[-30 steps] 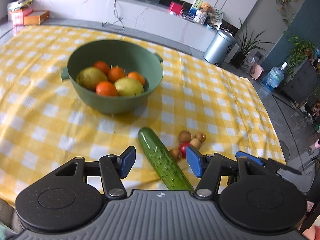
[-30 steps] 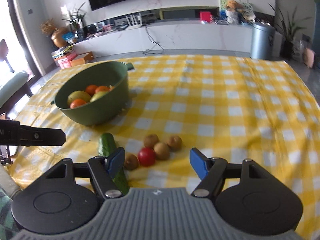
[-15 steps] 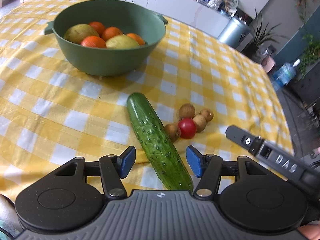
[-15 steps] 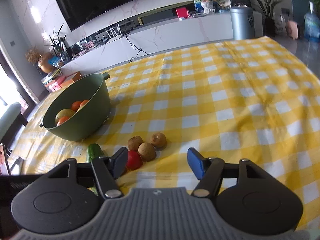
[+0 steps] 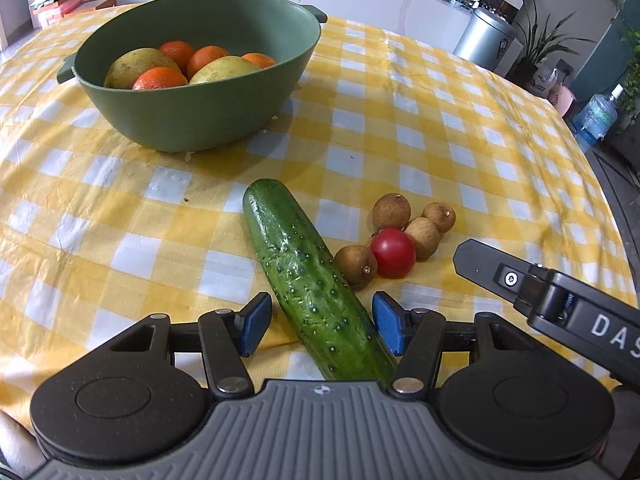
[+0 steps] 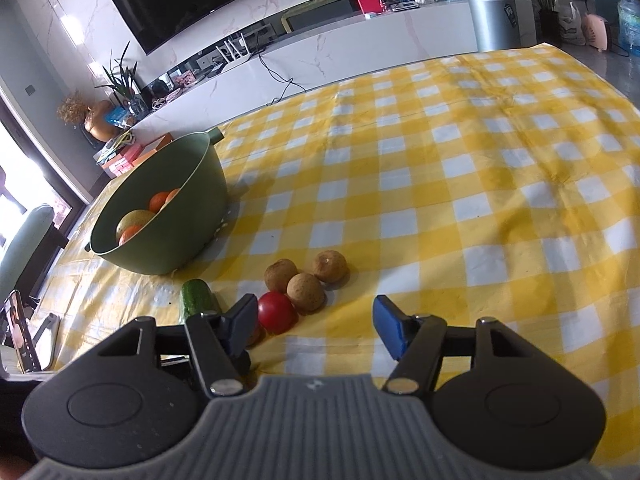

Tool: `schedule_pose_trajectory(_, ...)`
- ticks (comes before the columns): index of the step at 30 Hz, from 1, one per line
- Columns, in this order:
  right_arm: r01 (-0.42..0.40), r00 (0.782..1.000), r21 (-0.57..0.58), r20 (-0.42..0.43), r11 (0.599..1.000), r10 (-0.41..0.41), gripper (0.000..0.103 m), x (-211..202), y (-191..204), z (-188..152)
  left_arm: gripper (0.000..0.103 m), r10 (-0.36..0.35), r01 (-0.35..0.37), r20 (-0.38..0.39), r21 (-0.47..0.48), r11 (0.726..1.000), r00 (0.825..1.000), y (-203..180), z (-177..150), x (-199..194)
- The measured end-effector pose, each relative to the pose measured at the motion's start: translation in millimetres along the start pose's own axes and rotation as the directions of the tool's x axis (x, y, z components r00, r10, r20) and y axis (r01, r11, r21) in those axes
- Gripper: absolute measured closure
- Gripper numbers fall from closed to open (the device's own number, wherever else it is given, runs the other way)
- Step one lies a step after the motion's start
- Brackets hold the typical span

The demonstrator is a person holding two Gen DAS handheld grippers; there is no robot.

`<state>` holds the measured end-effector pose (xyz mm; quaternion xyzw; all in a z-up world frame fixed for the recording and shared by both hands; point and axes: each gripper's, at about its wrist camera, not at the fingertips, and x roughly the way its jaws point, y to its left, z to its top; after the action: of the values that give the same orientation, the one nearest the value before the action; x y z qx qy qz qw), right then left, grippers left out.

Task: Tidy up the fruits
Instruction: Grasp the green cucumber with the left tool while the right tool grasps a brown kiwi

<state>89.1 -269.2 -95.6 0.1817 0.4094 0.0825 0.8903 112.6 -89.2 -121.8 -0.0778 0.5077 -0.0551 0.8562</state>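
Note:
A green bowl (image 5: 224,92) (image 6: 188,216) holds oranges (image 5: 160,79) and yellow-green pears (image 5: 224,69). A cucumber (image 5: 308,276) (image 6: 196,299) lies on the yellow checked cloth. Its near end sits between the open pads of my left gripper (image 5: 322,326); the right pad is close against it. Beside it are a red tomato (image 5: 393,253) (image 6: 277,312) and several small brown fruits (image 5: 392,211) (image 6: 306,292). My right gripper (image 6: 314,322) is open and empty, low over the cloth just in front of the tomato. Its body shows in the left wrist view (image 5: 560,300).
The table's right edge (image 5: 600,184) drops to the floor. A white counter (image 6: 360,36), a metal bin (image 6: 491,18) and plants stand beyond the far edge. A phone on a stand (image 6: 20,328) is at the left.
My left gripper moved lower and forward so the cucumber's near end now lies between its pads. My right gripper swung in toward the tomato and brown fruits.

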Motion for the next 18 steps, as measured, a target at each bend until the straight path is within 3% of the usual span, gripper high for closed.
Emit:
schedule_pose_trajectory(2, -0.005, 1.0, 0.004, -0.002, 1.0, 0.005, 0.042, 0.2, -1.0, 0.1, 0.042, -0.021, 0.021, 0.001, 0.004, 1.0, 1.0, 1.3, 0.1, -0.3)
schedule_pose_trajectory(8, -0.027, 1.0, -0.01, -0.006, 1.0, 0.027, 0.046, 1.7, 1.0, -0.1, 0.049, -0.054, 0.054, -0.025, 0.007, 0.999, 0.998, 7.4, 3.1, -4.0)
schedule_pose_trajectory(12, -0.063, 0.998, -0.06, -0.008, 0.996, 0.063, 0.051, 2.0, 9.5, -1.8, 0.057, -0.024, 0.026, -0.024, 0.072, 0.997, 0.999, 13.5, 3.4, -14.3)
schedule_pose_trajectory(18, -0.11, 0.994, -0.201, -0.029, 0.973, 0.107, 0.065, 5.9, 34.2, -8.4, 0.058, 0.007, -0.003, -0.029, 0.159, 0.987, 1.0, 28.5, 2.8, -27.5)
